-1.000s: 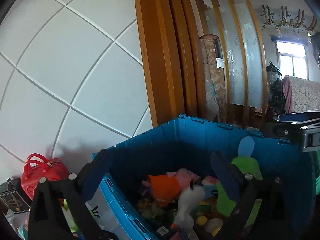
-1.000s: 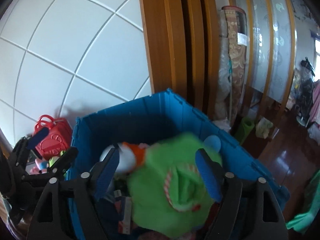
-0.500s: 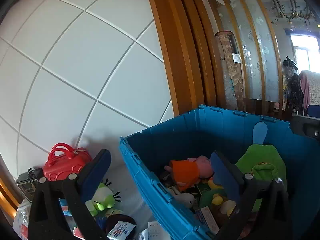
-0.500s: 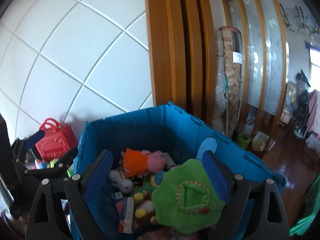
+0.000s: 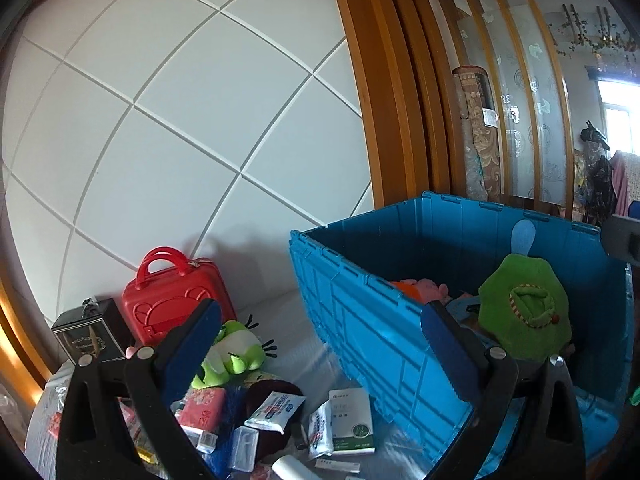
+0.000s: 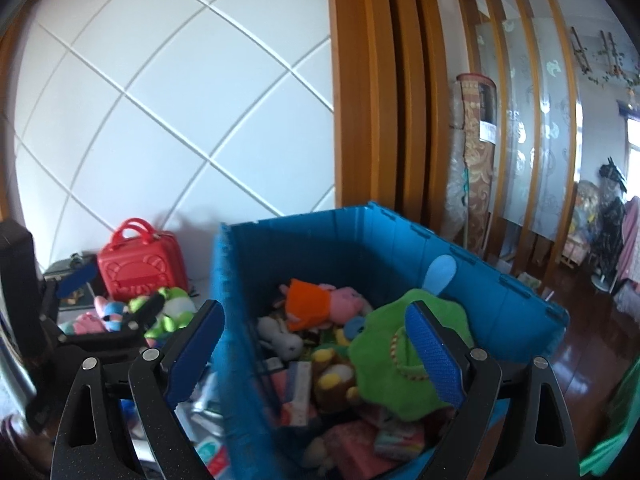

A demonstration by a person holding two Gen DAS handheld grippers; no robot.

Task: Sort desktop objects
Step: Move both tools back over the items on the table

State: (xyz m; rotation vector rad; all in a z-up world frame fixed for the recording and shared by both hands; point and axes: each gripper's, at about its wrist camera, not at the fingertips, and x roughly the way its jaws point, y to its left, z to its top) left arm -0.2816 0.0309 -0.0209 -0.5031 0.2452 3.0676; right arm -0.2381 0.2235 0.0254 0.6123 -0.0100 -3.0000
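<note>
The blue ribbed plastic crate (image 5: 372, 332), right of frame, holds the soft green plush (image 6: 396, 364) I sorted. My right gripper (image 6: 316, 356) has just been opening and stands wide and empty, as does the left gripper (image 5: 320, 356). Lower left, the counter (image 5: 292, 320) carries a hard red case (image 5: 168, 300), a frog plush (image 5: 236, 348) and slick sachets (image 5: 276, 408). Swinging low, I risk clipping the crate wall or scattering the sachets.

Both wrist views look forward and slightly down along their own fingers toward the white tiled wall. The left view sits close over the desk clutter beside the blue crate (image 5: 384, 320); the right view looks into it. Both share crate, red case (image 5: 172, 300) and green plush (image 6: 400, 360)
</note>
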